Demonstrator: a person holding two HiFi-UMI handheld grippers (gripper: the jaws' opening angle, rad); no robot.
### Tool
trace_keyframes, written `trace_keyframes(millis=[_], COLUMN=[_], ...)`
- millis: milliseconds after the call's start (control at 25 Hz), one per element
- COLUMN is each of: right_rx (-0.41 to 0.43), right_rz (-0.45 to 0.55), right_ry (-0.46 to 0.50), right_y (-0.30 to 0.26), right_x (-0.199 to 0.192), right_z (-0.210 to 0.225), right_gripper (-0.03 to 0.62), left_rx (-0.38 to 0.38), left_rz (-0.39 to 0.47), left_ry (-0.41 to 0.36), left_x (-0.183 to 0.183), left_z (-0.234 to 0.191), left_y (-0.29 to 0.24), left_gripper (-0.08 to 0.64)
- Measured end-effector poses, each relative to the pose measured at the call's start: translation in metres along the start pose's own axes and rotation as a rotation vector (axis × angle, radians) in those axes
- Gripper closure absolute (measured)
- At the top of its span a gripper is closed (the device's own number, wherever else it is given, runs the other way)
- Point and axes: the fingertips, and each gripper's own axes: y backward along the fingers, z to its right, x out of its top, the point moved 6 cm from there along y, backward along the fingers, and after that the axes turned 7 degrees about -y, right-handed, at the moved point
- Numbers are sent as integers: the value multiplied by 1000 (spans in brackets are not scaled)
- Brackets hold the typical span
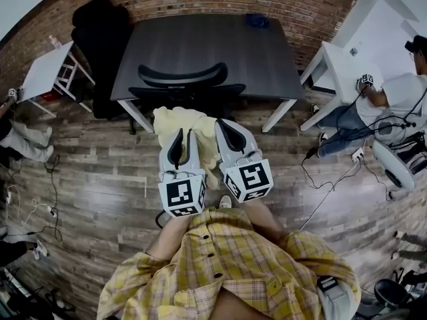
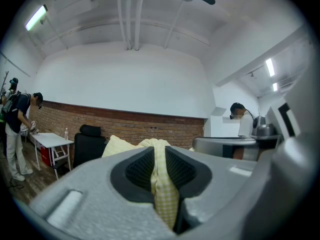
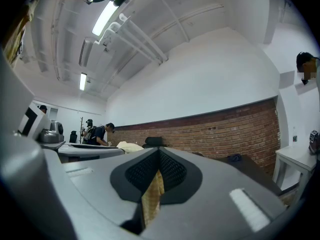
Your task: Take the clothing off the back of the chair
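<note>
Pale-yellow checked garment (image 1: 175, 120) is pinched in both your left gripper (image 1: 183, 142) and right gripper (image 1: 225, 131), with the black office chair (image 1: 183, 75) at twelve o'clock.

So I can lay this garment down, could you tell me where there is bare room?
The dark table beyond the chair is bare except a blue item at its far edge. Cables crowd the floor at right.

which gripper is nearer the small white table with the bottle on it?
Left. The left gripper, clamped on the pale yellow garment, is on the side of the small white table; the right gripper, clamped on it too, lies beyond.
</note>
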Motion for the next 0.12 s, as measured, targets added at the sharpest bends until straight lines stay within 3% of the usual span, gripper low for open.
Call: trace_keyframes(millis=[120], right_rx=[1], right_rz=[1], right_ry=[2], right_y=[1], right_x=[1], right_z=[-3], right_gripper=[594], left_rx=[2], left_rz=[0], left_ry=[0], left_x=[0], left_z=[-2], left_y=[2], left_gripper=[494])
